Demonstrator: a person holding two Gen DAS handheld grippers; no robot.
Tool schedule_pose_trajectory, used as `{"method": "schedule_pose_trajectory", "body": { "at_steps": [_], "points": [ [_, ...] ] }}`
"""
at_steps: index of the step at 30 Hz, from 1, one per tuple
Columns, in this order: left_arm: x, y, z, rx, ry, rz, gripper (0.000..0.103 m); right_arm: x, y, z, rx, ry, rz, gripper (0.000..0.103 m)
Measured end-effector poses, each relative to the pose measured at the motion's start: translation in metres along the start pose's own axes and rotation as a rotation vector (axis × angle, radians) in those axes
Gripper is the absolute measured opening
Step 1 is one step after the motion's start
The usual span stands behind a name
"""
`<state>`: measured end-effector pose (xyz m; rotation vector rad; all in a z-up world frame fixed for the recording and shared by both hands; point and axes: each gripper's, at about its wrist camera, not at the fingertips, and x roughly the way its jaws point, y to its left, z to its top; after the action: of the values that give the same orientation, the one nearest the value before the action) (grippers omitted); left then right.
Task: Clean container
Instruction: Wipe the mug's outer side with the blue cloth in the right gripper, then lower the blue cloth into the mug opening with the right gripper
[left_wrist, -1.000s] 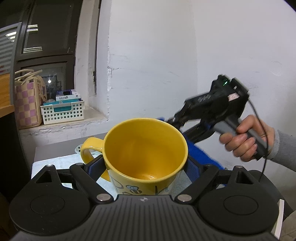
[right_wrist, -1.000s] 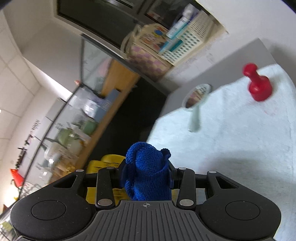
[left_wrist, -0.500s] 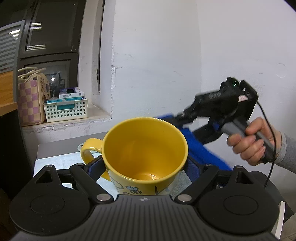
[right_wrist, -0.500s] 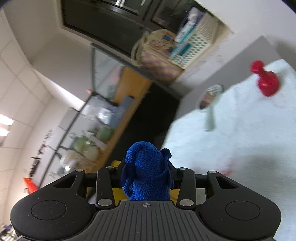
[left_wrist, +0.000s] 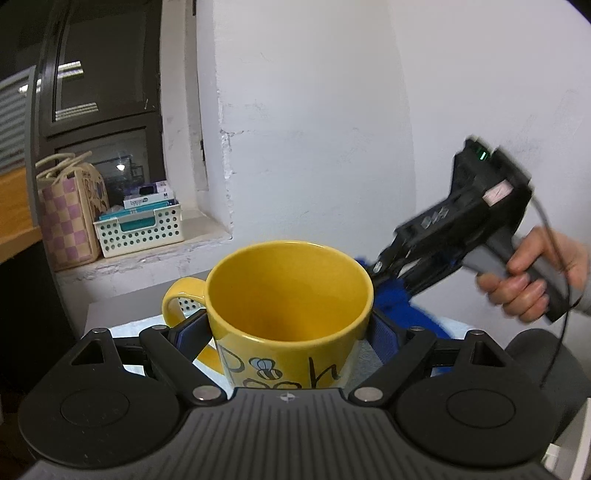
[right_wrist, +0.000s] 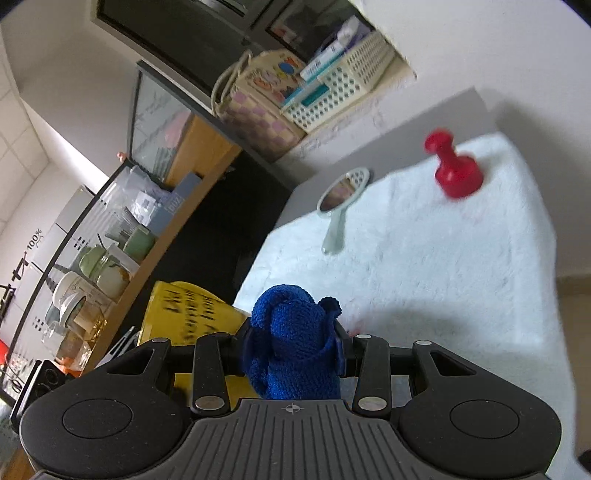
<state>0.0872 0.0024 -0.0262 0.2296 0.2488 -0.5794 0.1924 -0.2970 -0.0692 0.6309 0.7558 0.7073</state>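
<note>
My left gripper (left_wrist: 290, 325) is shut on a yellow mug (left_wrist: 288, 295) with black "Pooh" lettering and a bee, held upright above the table with its handle to the left; its inside looks empty. My right gripper (right_wrist: 293, 343) is shut on a bunched blue cloth (right_wrist: 291, 343). In the left wrist view the right gripper (left_wrist: 384, 269) sits just right of the mug's rim with the blue cloth (left_wrist: 399, 299) beside the mug wall. In the right wrist view the mug (right_wrist: 184, 314) lies low left of the cloth.
A white fluffy towel (right_wrist: 424, 258) covers the table. On it stand a red stamp-like knob (right_wrist: 456, 173) and a pale hand mirror (right_wrist: 340, 199). A perforated basket (left_wrist: 140, 229) and a checked bag (left_wrist: 70, 218) sit on the window ledge behind.
The right gripper with the cloth has dropped lower and closer beside the mug's right side. The mug stays held in the left gripper.
</note>
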Motion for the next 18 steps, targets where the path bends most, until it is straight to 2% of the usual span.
{"method": "schedule_pose_trajectory", "body": {
  "at_steps": [6,13,18],
  "points": [
    [0.004,-0.029,0.004,0.133,-0.004,0.052,0.092,-0.038,0.005,0.009,-0.017,-0.050,0.020,0.043],
    [0.007,-0.064,0.003,0.323,-0.005,0.086,0.092,-0.066,0.030,0.016,-0.110,-0.023,0.040,0.043],
    [0.011,-0.080,0.000,0.407,0.000,0.109,0.092,-0.081,0.055,0.018,-0.187,0.019,0.077,0.043]
  ]
}}
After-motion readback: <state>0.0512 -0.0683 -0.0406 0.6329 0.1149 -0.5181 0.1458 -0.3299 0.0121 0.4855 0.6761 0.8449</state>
